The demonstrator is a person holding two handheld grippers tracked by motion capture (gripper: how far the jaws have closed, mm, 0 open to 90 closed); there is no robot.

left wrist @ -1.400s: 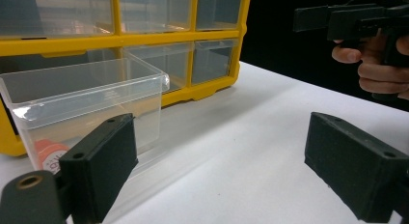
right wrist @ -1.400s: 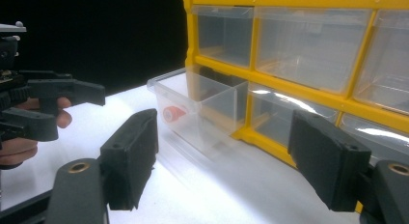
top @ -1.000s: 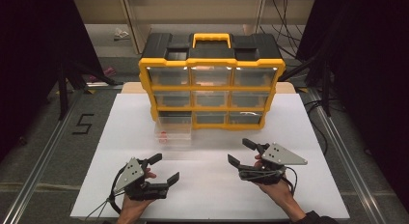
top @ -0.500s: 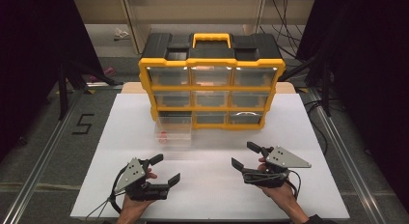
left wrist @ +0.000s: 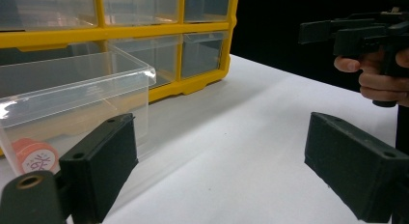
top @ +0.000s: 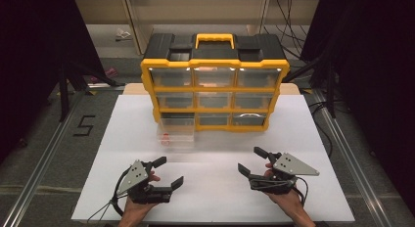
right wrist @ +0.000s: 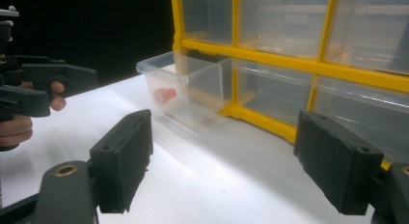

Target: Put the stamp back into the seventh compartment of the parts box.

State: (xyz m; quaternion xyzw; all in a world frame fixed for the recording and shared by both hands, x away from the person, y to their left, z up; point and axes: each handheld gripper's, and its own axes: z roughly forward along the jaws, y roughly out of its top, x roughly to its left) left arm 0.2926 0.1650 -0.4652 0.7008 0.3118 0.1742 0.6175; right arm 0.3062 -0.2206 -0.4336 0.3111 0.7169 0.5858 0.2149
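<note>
A yellow and black organiser (top: 215, 65) with clear drawers stands at the back of the white table (top: 215, 188). Its bottom-left drawer (top: 176, 131) is pulled out and holds a small red piece (top: 166, 138). In the left gripper view the drawer (left wrist: 72, 89) and red piece (left wrist: 34, 156) are close on the left. My left gripper (top: 170, 170) is open and empty, near the front edge. My right gripper (top: 248, 159) is open too; its jaws have just been opening with nothing between them. The right gripper view shows the drawer (right wrist: 188, 84) ahead of its jaws.
The table's side edges drop to a dark floor with metal rails (top: 44, 153). Bare white table lies between the two grippers and the organiser. The other hand's gripper (right wrist: 43, 84) shows at the left of the right gripper view.
The right gripper has drifted slightly toward the near right and its jaws stand a little wider. The left gripper has kept still.
</note>
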